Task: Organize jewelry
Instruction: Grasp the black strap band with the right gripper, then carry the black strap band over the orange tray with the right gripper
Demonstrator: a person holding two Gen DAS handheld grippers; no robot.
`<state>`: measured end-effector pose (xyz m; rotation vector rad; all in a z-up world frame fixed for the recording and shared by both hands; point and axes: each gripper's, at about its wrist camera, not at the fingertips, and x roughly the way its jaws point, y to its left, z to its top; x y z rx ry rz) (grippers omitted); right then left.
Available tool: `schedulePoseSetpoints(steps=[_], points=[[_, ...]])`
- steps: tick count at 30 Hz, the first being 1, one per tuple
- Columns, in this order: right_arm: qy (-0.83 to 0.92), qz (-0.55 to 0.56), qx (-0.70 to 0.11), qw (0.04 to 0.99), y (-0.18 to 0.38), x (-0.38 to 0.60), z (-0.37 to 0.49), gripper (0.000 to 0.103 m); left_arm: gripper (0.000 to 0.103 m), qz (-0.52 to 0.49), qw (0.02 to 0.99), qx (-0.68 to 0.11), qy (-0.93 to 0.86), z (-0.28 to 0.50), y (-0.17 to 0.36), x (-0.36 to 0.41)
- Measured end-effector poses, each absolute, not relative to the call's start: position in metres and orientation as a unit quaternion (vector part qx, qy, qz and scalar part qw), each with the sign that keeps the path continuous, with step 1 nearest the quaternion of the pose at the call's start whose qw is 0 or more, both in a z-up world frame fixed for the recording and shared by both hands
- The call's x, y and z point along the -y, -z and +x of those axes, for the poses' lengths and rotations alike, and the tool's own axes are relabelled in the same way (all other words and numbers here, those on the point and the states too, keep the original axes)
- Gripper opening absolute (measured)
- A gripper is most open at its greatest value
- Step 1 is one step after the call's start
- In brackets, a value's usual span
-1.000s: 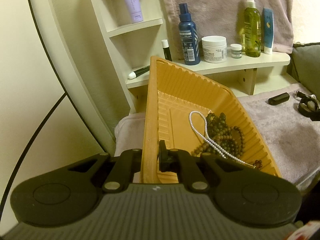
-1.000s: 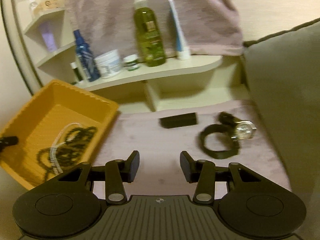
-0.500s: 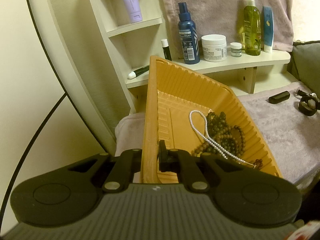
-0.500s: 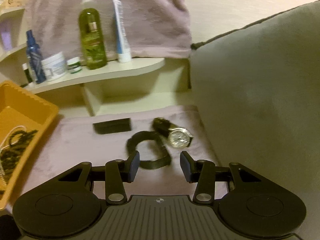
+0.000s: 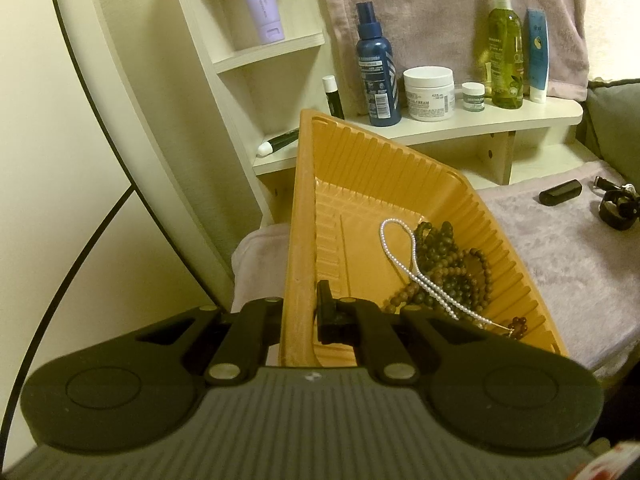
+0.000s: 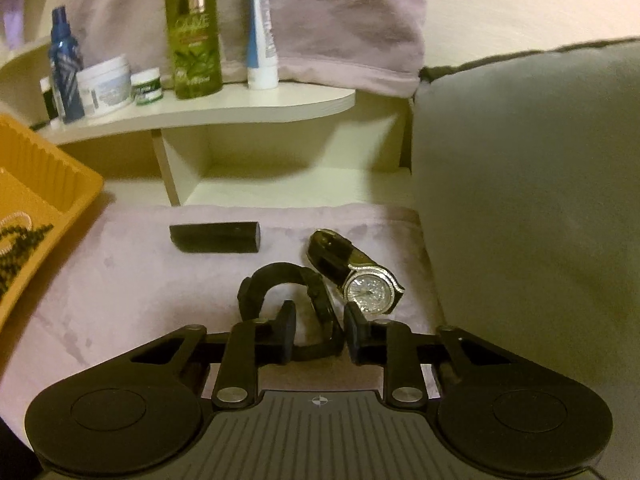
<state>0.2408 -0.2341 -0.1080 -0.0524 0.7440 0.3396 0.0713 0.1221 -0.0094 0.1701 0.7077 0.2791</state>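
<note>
Jewelry, two lots. First lot, in our left view: a pearl strand and dark beads lie heaped in the tray, centre of frame. Our left gripper is clamped tight on the tray's near wall, one finger outside and one inside, at lower centre.

Second lot, in our right view: a watch with a glittering dial lies on the mauve cloth, centre right, its strap running toward the upper left. Just left of it sits a black band, curled in a loop and touching the watch strap. Our right gripper has just been closing; its jaws stand partly apart with the band's near end between them, and we cannot tell whether the pads press on it. A black case lies on the cloth above the band, apart from it. The tray shows at the left edge.
</note>
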Motion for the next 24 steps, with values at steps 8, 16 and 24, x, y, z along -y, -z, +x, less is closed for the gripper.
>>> schedulePoseSetpoints(steps=[8,16,24], points=[[-0.152,-0.046,-0.356,0.921,0.107,0.234,0.229,0.009,0.005,0.083,0.925,-0.345,-0.136,0.072,0.009,-0.122],[-0.170,-0.016,-0.355,0.919,0.096,0.228,0.207,0.009,0.005,0.083,0.925,-0.345,-0.136,0.071,0.009,-0.121],[-0.201,0.004,-0.344,0.917,0.078,0.211,0.191,0.009,0.005,0.083,0.926,-0.344,-0.135,0.071,0.007,-0.120]])
